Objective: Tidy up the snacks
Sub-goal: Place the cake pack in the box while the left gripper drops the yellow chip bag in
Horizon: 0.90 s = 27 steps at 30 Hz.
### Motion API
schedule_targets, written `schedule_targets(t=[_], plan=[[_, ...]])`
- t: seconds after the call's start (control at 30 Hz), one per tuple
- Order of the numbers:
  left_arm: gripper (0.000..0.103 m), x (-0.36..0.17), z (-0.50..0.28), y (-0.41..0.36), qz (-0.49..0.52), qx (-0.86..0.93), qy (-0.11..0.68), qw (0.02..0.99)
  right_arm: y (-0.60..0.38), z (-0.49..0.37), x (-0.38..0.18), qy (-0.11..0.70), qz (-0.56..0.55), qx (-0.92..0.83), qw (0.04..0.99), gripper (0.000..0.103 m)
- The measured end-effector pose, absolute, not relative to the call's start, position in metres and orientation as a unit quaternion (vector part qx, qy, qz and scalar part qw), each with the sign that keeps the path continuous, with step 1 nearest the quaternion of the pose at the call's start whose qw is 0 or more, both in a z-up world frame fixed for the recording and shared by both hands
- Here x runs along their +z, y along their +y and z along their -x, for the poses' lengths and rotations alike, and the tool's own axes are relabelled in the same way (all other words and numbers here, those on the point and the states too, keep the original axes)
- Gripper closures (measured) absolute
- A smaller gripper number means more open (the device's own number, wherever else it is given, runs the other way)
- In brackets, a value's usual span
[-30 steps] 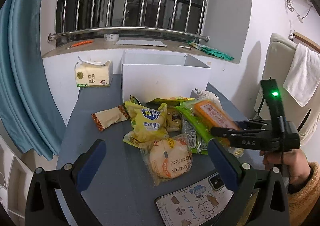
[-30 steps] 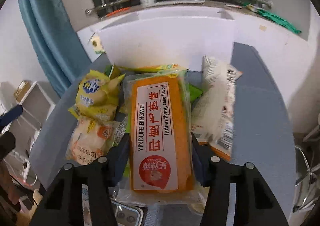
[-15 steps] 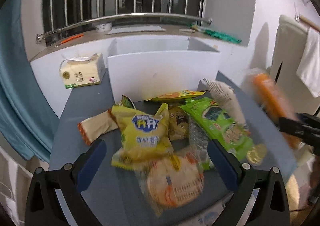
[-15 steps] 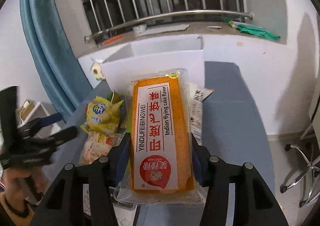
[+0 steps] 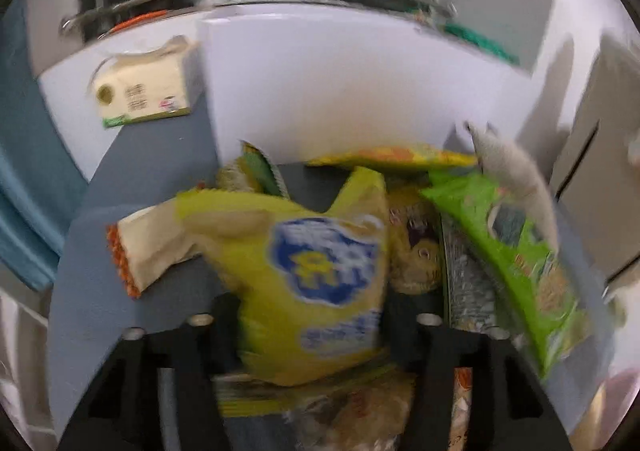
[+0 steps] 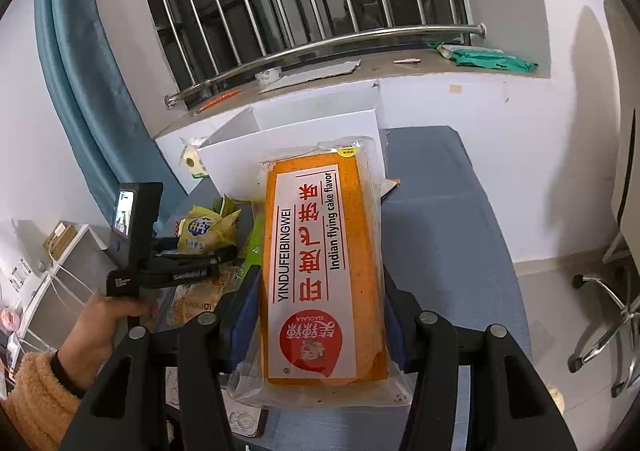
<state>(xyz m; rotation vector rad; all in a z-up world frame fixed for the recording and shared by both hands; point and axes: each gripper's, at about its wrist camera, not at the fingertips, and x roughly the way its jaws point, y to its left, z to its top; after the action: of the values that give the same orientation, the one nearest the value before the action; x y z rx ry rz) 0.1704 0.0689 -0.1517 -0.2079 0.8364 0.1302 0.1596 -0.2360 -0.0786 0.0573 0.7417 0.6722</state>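
Left gripper [image 5: 310, 325], wide open a second ago, has dropped onto the near pile and is closing round the yellow snack bag [image 5: 308, 283] — a second pick starts. Right gripper [image 6: 320, 291] still clamps the orange cake pack [image 6: 320, 263], now lifted toward the far white box [image 6: 296, 131].
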Motion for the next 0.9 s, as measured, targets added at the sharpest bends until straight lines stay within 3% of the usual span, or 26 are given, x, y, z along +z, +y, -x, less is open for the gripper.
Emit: schedule_targets(t=[0.43,0.67,0.9], plan=[[0.052,-0.042,-0.153,0.085,0.101,0.026,0.285,0.953,-0.218,-0.182,-0.073,0.345,-0.057,0.347,0.870,0.044],[0.052,0.010,-0.218,0.103,0.101,0.009,0.275,0.956,-0.183,-0.247,-0.032,0.329,-0.057,0.354,0.874,0.044],[0.051,0.008,-0.300,0.106,0.078,0.000,0.314,0.946,-0.146,-0.346,-0.013,0.329,-0.056,0.333,0.882,0.043]])
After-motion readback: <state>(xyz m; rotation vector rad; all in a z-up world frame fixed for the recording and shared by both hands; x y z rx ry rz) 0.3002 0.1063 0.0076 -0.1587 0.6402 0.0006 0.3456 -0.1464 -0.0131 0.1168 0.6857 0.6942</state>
